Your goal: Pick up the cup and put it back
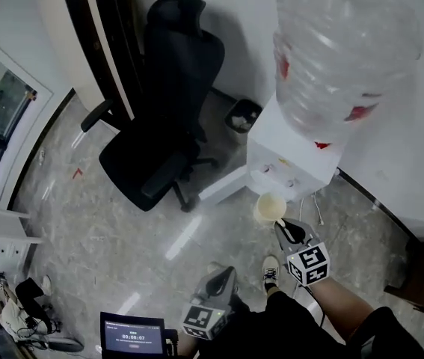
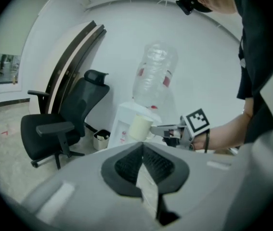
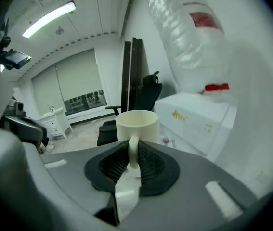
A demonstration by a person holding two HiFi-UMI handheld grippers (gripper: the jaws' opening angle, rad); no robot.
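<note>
The right claw (image 3: 132, 154) pinches the cream cup (image 3: 137, 124) by its handle, its 2 jaws closed on it. The cup sits upright just ahead of that claw, in the air beside the white water dispenser (image 1: 294, 159). The left claw (image 2: 142, 153) is pressed together on nothing, nearer the person.

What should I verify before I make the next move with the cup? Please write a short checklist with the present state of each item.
1. Grip: right gripper is shut on the handle of the cup: ok.
2. Cup posture: upright, with a level rim in the right gripper view: ok.
3. Cup contents: the inside looks pale and blurred from the head view: cannot tell.
4. Place to set it down at the water dispenser: hidden by the cup: cannot tell.
5. Left gripper: jaws together, nothing between them, low and apart from the cup: ok.
</note>
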